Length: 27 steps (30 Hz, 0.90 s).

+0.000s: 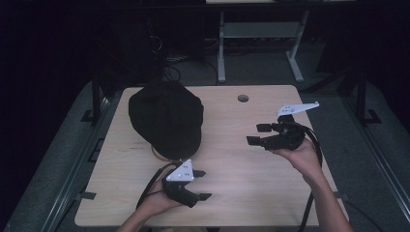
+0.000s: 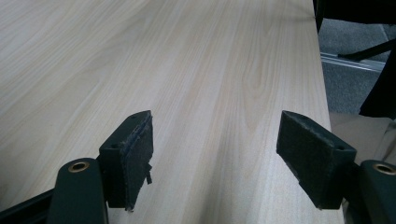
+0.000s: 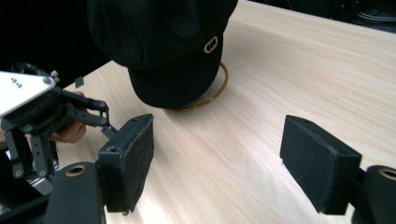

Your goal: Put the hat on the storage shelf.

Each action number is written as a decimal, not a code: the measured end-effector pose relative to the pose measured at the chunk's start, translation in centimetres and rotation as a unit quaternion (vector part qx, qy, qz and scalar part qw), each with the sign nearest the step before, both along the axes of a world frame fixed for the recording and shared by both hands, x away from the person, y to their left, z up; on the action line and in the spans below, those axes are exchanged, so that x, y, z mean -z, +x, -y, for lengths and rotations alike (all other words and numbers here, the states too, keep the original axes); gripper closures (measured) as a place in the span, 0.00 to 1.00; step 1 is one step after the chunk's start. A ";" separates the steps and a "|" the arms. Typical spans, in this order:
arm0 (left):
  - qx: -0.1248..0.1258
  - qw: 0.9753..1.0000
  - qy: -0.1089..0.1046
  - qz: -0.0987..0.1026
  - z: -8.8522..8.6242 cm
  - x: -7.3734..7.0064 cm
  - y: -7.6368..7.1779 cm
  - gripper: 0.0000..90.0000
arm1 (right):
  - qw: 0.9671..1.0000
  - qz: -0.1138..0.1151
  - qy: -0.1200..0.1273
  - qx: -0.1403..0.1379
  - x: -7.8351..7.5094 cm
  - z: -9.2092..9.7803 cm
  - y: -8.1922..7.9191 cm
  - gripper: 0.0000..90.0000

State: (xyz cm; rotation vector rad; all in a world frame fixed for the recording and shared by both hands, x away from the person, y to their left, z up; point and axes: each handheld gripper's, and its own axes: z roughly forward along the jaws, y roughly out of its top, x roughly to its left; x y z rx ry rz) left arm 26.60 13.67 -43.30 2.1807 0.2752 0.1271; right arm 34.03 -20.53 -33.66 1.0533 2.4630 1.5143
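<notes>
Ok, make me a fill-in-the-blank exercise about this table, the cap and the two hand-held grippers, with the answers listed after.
1. The soft black fabric cap sits on a brown ____ that shows under its brim.
2. The jaws of the left hand-held gripper and the right hand-held gripper are both ____.
3. The small round emblem on the cap's front is ____ coloured.
4. The light wooden table has a round ____ near its far edge.

Missing words: ring; open; gold; hole
</notes>
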 end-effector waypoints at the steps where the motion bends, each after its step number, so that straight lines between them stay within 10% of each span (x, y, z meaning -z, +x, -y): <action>1: 0.000 1.000 -0.001 -0.002 0.0 0.0 0.0 0.30 | 1.000 0.000 0.000 -0.001 0.1 0.1 -0.1 0.28; 27: 0.000 1.000 -0.002 -0.003 0.0 0.2 0.0 0.30 | 1.000 -0.020 0.000 0.015 4.4 2.8 -4.4 0.27</action>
